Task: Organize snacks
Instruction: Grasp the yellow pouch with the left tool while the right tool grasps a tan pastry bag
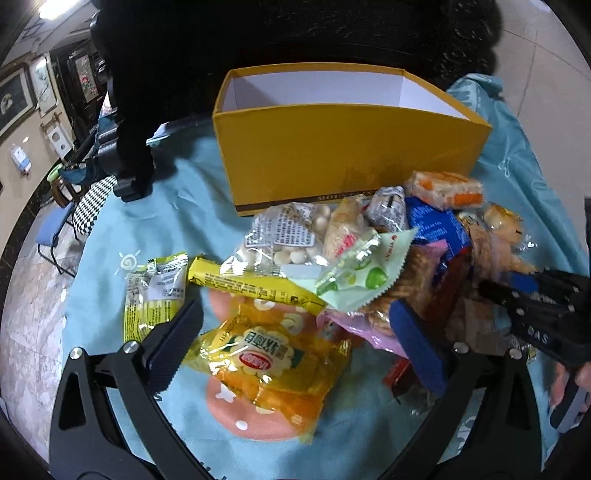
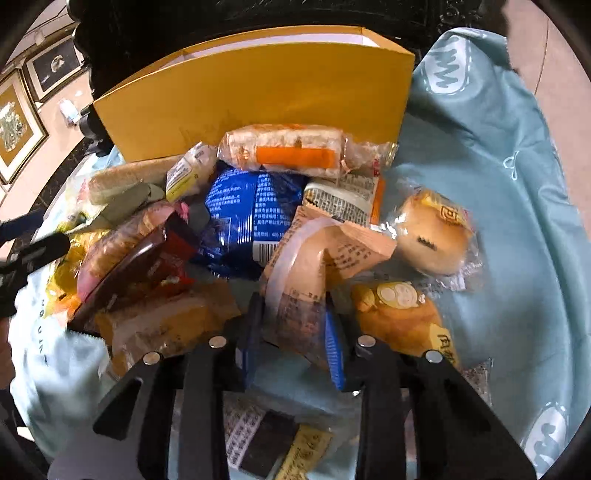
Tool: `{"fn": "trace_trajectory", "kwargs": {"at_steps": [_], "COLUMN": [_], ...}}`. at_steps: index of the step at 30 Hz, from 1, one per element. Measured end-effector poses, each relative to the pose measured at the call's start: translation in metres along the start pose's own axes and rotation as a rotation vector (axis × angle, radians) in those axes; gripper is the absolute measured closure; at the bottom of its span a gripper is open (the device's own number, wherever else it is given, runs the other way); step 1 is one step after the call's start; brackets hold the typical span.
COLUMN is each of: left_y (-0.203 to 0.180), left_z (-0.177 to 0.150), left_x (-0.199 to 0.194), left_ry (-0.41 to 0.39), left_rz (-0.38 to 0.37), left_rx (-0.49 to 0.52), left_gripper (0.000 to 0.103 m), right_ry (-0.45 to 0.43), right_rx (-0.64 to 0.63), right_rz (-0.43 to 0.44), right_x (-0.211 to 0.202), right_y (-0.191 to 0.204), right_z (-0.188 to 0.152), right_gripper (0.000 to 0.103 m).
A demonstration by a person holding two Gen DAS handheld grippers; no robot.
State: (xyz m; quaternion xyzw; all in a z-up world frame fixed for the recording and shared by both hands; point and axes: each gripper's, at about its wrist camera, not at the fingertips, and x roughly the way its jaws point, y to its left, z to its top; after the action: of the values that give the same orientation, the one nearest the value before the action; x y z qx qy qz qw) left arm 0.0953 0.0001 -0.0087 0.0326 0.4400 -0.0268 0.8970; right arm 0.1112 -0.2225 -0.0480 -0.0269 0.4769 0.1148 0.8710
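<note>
A pile of wrapped snacks lies on a light blue cloth (image 1: 177, 206) in front of an open, empty yellow box (image 1: 347, 147). My left gripper (image 1: 299, 325) is open, its fingers either side of a yellow-orange snack bag (image 1: 266, 365). My right gripper (image 2: 295, 332) is shut on a beige-brown wrapped snack (image 2: 303, 280) and holds it tilted above the pile. It shows in the left wrist view (image 1: 532, 306) at the right. A blue packet (image 2: 247, 218), an orange-striped cracker pack (image 2: 291, 151) and a round bun (image 2: 436, 236) lie behind the held snack.
The yellow box also shows in the right wrist view (image 2: 258, 96). A dark chair back (image 1: 295, 33) stands behind it. A black clamp stand (image 1: 133, 177) sits at the cloth's left. A yellow bar (image 1: 251, 284) and a green-white wrapper (image 1: 365, 273) lie mid-pile.
</note>
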Motion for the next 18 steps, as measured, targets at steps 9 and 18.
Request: {"fn": "trace_trajectory", "kwargs": {"at_steps": [9, 18], "left_y": [-0.019, 0.001], "left_z": [-0.001, -0.013], "left_x": [-0.004, -0.014], "left_ry": [-0.021, -0.021], "left_rz": [-0.011, 0.008], "left_rx": [0.038, 0.048], "left_gripper": [0.002, 0.002], "right_ry": [0.037, -0.051], "right_rx": [0.031, 0.107], "right_rz": [-0.027, 0.070], "right_x": [0.016, -0.021], "right_y": [0.006, -0.019], "right_z": [0.014, -0.003], "right_gripper": [0.062, 0.064]}}
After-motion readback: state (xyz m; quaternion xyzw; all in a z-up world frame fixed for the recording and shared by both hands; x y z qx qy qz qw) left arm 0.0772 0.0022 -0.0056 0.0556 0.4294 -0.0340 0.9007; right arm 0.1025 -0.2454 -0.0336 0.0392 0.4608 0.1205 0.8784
